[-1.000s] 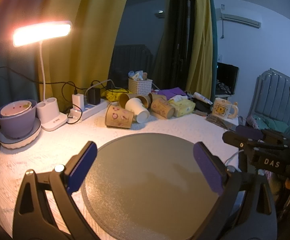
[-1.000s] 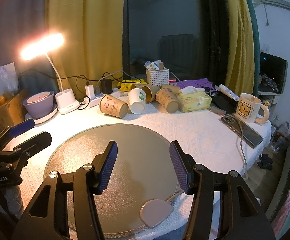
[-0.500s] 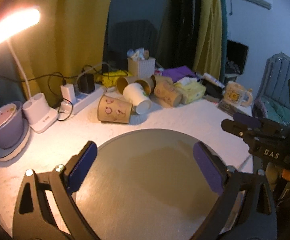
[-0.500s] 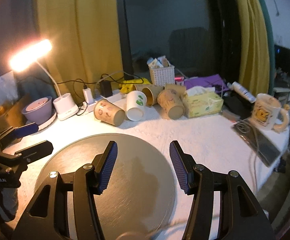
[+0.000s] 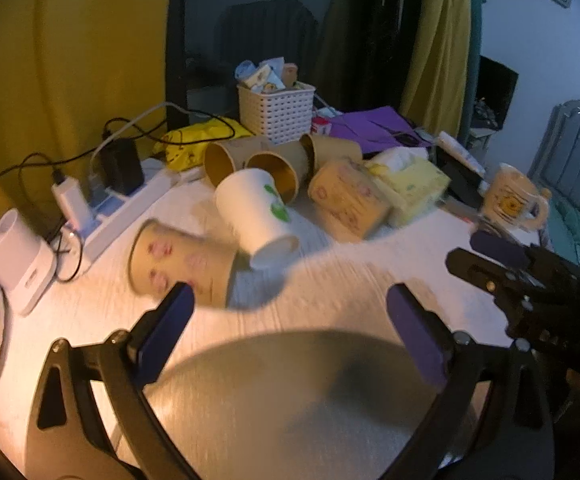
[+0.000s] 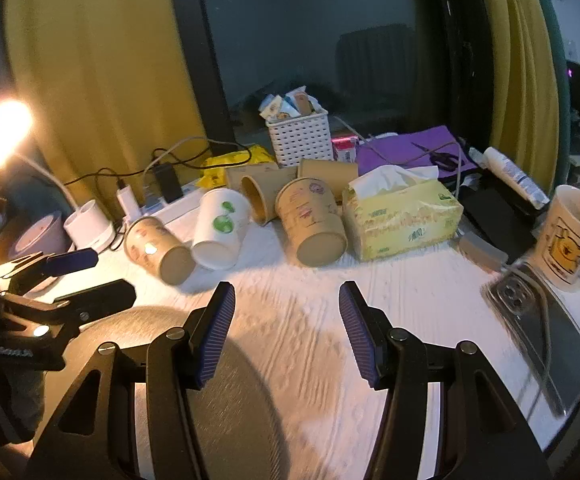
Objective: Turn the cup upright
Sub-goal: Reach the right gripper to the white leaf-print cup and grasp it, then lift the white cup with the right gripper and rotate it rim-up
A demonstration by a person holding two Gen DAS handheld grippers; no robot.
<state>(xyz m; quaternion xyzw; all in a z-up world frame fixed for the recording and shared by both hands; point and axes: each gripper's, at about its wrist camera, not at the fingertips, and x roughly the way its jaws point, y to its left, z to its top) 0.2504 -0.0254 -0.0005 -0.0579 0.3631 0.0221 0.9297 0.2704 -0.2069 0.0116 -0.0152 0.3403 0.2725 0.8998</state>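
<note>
Several paper cups lie on their sides at the back of the table. A brown patterned cup [image 5: 178,266] [image 6: 158,248] lies nearest, a white cup with green print [image 5: 256,212] [image 6: 220,228] beside it, and another brown cup [image 5: 348,200] [image 6: 312,220] to the right. My left gripper [image 5: 286,336] is open and empty, just short of the nearest brown cup. My right gripper [image 6: 286,332] is open and empty, a short way in front of the cups. Each gripper shows in the other's view, the right one [image 5: 490,260] and the left one [image 6: 82,276].
A round grey mat [image 5: 290,400] lies under the grippers. A tissue box [image 6: 402,212], a white basket [image 6: 300,136], a power strip [image 5: 122,204], a lamp base [image 6: 88,226], a mug [image 6: 570,236] and a phone [image 6: 530,308] crowd the back and right.
Both grippers have moved forward over the mat toward the row of cups, which now look much closer. Their jaws stay open and the cups have not moved.
</note>
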